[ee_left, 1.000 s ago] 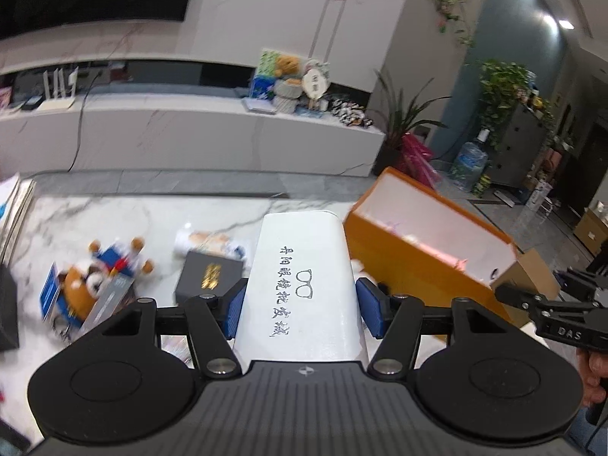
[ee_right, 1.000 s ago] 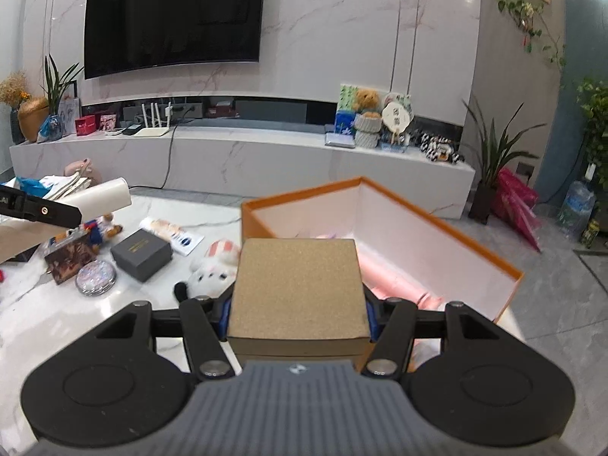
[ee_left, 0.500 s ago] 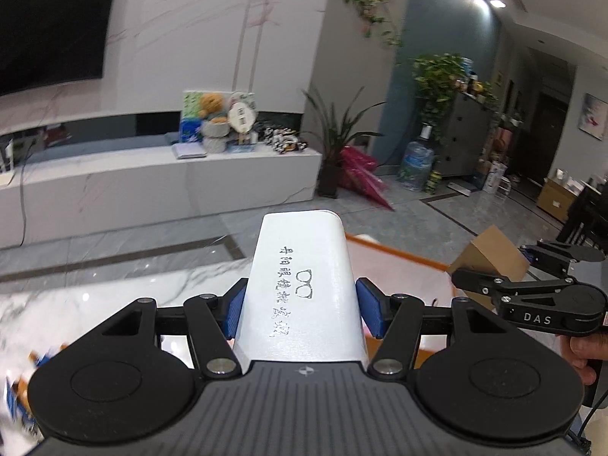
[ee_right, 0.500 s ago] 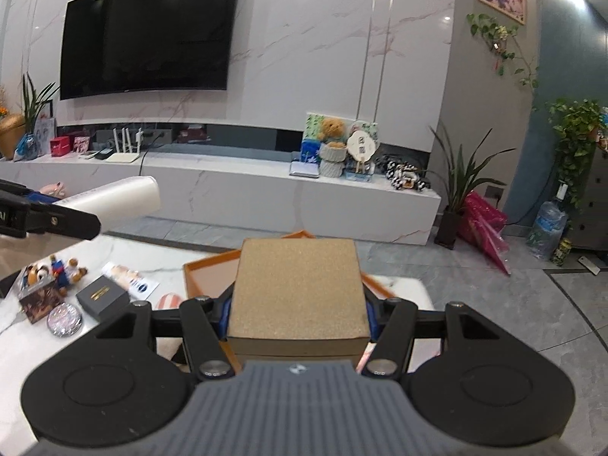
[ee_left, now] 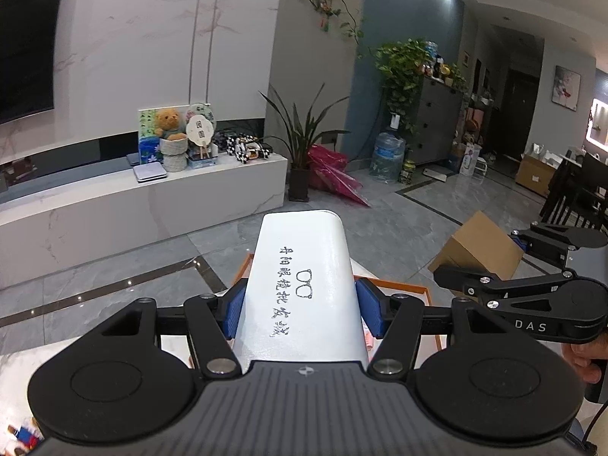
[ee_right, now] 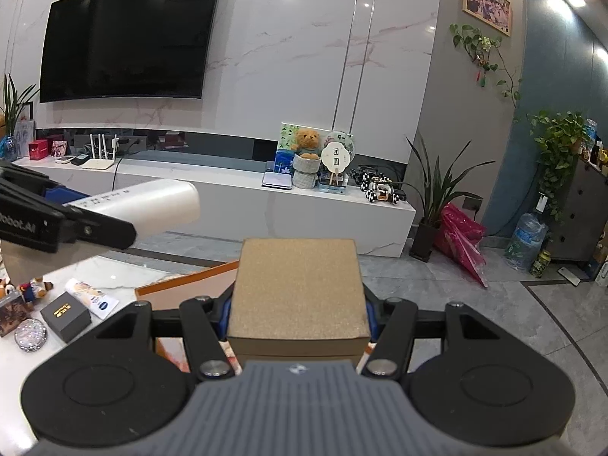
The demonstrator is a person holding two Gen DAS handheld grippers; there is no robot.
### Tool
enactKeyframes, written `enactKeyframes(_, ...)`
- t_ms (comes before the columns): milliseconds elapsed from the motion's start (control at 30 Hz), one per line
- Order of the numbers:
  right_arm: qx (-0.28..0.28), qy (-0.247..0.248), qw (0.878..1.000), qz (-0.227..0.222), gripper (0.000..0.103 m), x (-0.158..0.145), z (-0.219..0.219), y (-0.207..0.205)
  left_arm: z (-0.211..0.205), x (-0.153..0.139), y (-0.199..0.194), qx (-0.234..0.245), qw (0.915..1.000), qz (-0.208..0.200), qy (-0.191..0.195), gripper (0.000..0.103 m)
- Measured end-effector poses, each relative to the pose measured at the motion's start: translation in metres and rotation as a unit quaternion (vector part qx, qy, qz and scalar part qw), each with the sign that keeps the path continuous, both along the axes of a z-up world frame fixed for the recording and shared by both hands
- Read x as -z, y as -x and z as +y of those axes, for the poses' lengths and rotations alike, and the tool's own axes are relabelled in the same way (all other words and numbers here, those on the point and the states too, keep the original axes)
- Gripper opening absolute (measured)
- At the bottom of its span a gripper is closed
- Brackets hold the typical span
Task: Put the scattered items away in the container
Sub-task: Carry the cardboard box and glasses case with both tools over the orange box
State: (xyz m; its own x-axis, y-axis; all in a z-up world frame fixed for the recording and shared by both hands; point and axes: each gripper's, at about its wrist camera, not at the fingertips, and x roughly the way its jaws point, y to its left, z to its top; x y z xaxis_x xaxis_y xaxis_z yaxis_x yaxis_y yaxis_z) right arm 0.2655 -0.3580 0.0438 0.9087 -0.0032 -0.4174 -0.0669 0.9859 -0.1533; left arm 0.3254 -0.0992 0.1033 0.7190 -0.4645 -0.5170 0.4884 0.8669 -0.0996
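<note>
Glossy white case (ee_left: 304,266); rough cork-like box (ee_right: 298,285).

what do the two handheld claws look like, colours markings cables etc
Both are matte black linkage frames with two round discs and silver pivot bolts over a ribbed grey body bearing a small cross-in-circle emblem. The left claw has blue finger pads. Seen from the side, the right claw reads "DAS" in white, with a thin black cable below it. No sleeves show.

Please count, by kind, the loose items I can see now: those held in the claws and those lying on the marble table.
Boxes: 3 (brown box, dark box, patterned box)
White case: 1
Toy figures: 1 cluster
Tube: 1
Glittery round compact: 1
Total: 7
</note>
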Motion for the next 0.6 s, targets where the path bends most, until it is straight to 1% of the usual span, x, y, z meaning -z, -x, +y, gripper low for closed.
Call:
enactKeyframes(133, -0.001, -0.003, 1.0, 0.01, 0.062, 0.006, -0.002, -0.018, -0.008, 0.013, -0.02, 0.007, 0.9998, 0.019, -0.006, 0.069)
enactKeyframes(200, -0.002, -0.009, 1.0, 0.02, 0.062, 0.012, -0.003, -0.029, -0.014, 0.023, -0.034, 0.01, 0.9993, 0.033, -0.016, 0.069)
enactKeyframes(333, -0.005, -0.025, 0.998, 0.049, 0.062, 0.031, -0.006, -0.047, -0.024, 0.045, -0.054, 0.015, 0.9978, 0.053, -0.036, 0.069)
enactKeyframes(600, 0.001, -0.023, 0.995, 0.097, 0.062, 0.071, -0.01, -0.079, -0.038, 0.08, -0.088, 0.019, 0.994, 0.083, -0.069, 0.069)
